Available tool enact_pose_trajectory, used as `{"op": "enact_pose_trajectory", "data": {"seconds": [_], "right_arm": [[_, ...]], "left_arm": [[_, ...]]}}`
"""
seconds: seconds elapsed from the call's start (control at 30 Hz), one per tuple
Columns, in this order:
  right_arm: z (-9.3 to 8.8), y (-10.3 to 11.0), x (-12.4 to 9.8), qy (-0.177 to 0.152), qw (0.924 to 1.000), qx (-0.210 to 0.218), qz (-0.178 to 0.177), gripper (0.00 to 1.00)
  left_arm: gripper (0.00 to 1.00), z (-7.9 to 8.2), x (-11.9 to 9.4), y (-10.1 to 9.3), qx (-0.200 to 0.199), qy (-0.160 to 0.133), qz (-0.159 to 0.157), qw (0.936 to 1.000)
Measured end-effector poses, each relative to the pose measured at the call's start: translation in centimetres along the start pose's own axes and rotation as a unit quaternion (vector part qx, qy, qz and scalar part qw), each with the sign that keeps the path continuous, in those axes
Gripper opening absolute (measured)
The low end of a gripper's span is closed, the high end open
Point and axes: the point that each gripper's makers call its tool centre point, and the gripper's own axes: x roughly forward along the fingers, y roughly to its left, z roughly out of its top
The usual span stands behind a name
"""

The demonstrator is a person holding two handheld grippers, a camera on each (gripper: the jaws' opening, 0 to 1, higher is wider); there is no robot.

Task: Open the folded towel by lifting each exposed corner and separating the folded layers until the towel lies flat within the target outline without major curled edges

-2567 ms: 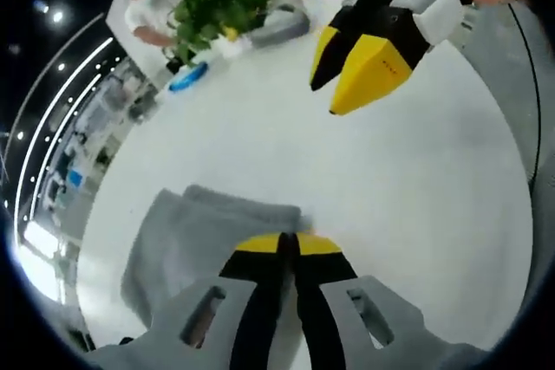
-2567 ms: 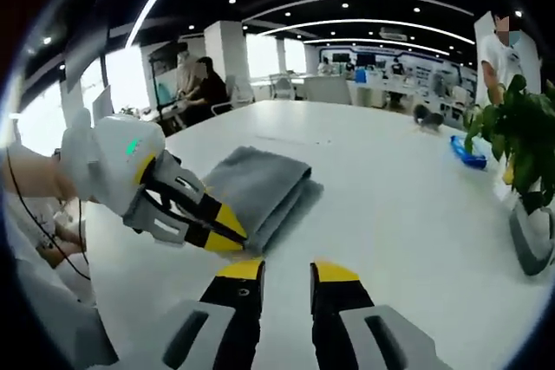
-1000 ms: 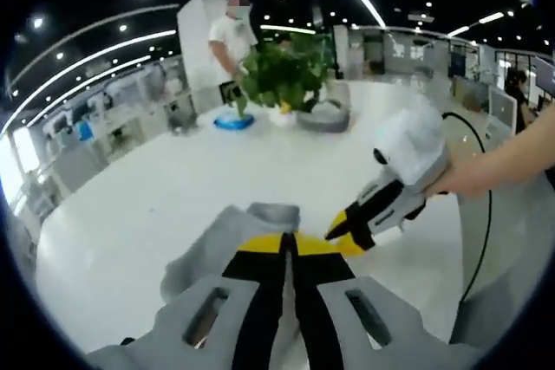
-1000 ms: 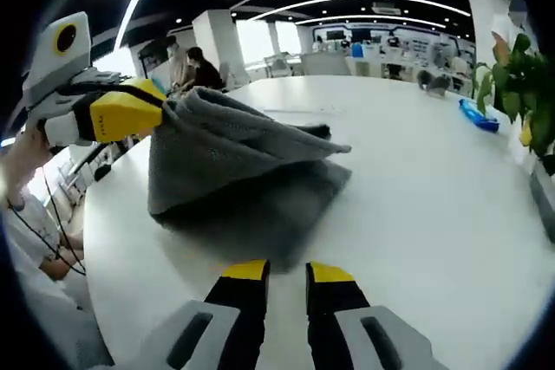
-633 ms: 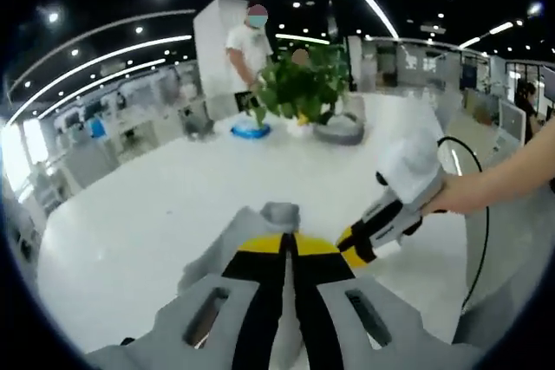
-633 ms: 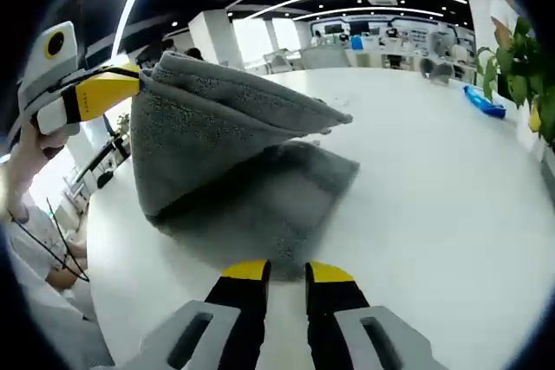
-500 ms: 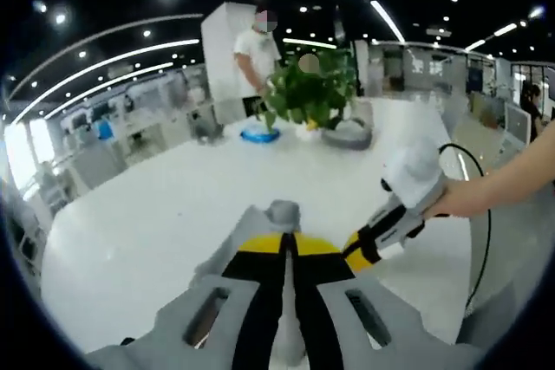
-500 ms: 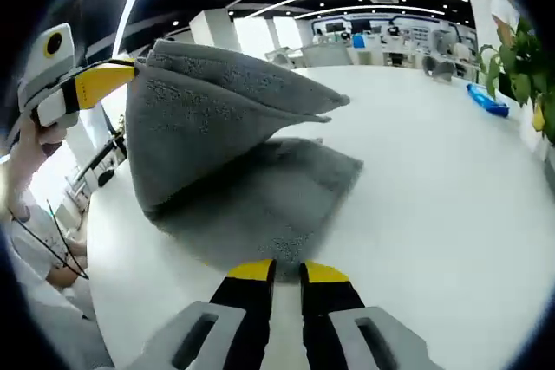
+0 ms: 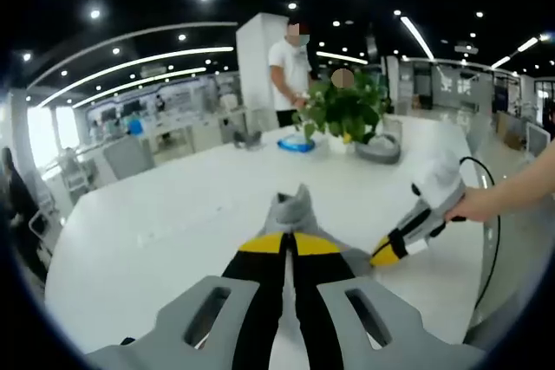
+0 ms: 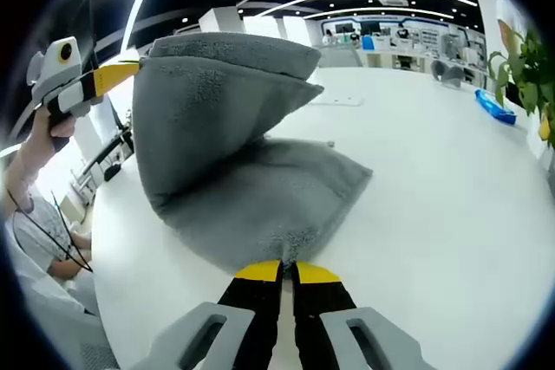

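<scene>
Your left gripper (image 9: 289,244) has black jaws capped with yellow tips on a pale grey slotted body. Your right gripper (image 10: 287,273) matches it, its white housing (image 9: 436,185) trailing a thin black cable (image 9: 491,223).

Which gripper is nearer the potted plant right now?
Right. The right gripper sits at the towel's table edge toward the potted plant; the left gripper holds the far corner aloft.

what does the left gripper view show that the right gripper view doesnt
Left gripper view: a standing person behind the potted plant, and the right claw low at the towel's edge, held by a hand.

Right gripper view: the grey towel broadly, its upper layer lifted by the left claw while the lower layer lies on the table.

Both: the white table, the towel, each view's own claw shut on the towel.
</scene>
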Motion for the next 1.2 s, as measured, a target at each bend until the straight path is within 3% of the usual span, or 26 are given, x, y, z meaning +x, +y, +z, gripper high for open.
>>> {"op": "enact_pose_trajectory", "data": {"seconds": [0.23,0.37,0.47,0.97,1.03,1.2], "right_arm": [[0.0,0.6,0.0,0.004,1.0,0.002,0.002,0.01],[0.1,0.9,-0.1,0.004,1.0,0.003,0.003,0.01],[0.1,0.9,-0.1,0.005,1.0,-0.001,0.001,0.01],[0.1,1.0,-0.2,0.004,1.0,0.0,0.0,0.01],[0.1,1.0,-0.2,0.004,1.0,0.0,0.0,0.01],[0.1,1.1,-0.3,0.003,1.0,0.0,0.0,0.01]], "left_arm": [[0.01,-0.7,-1.7,2.5,-0.017,-0.01,0.043,0.9989],[0.01,-1.1,-2.8,3.9,-0.052,-0.022,0.061,0.9965],[0.01,-1.7,-3.5,4.5,-0.046,-0.021,0.074,0.996],[0.01,-5.7,-7.1,7.9,-0.065,0.01,0.146,0.9871],[0.01,-6.3,-7.6,8.3,-0.051,0.022,0.159,0.9857],[0.01,-7.4,-8.1,8.5,-0.059,0.029,0.166,0.984]]}}
